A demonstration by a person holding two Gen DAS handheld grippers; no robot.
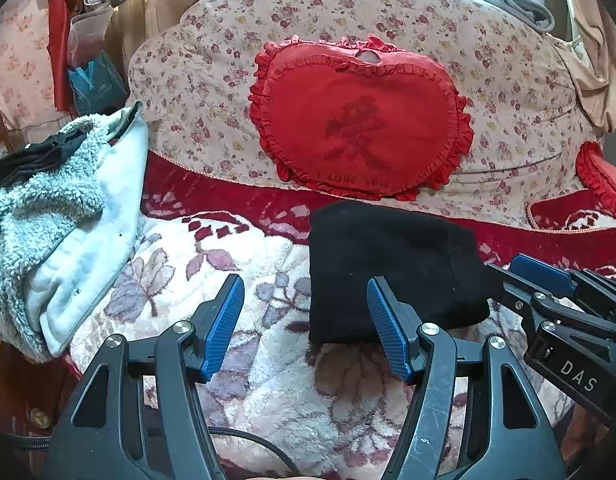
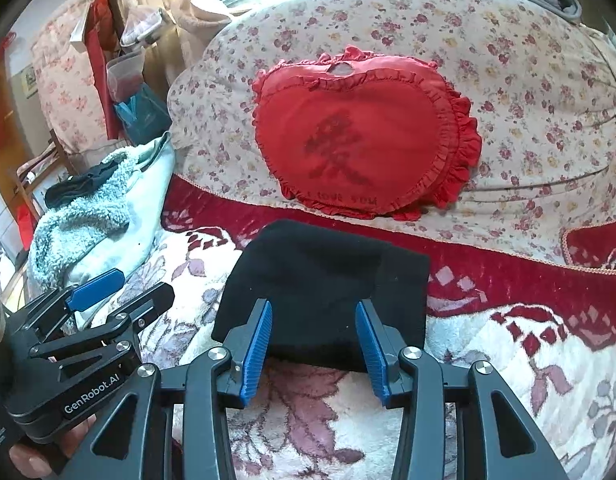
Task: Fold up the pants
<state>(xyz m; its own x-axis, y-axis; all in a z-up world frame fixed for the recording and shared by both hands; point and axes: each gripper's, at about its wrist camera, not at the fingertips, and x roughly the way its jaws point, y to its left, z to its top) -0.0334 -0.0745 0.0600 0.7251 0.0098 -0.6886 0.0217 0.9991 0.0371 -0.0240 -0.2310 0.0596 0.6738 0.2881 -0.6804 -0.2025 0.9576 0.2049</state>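
Note:
The black pants (image 1: pixel 391 268) lie folded into a compact rectangle on the floral blanket (image 1: pixel 276 380); they also show in the right wrist view (image 2: pixel 323 292). My left gripper (image 1: pixel 306 300) is open and empty, just left of the pants' near edge. My right gripper (image 2: pixel 313 320) is open and empty, its fingers straddling the near edge of the pants from just above. In the left wrist view the right gripper (image 1: pixel 547 280) comes in from the right, beside the pants. In the right wrist view the left gripper (image 2: pixel 104 288) sits to the left.
A red heart-shaped cushion (image 1: pixel 359 120) leans on a floral quilt (image 1: pixel 204 80) behind the pants. A pale fleece garment (image 1: pixel 60 216) is piled at the left. A second red cushion (image 1: pixel 603 172) is at the right edge.

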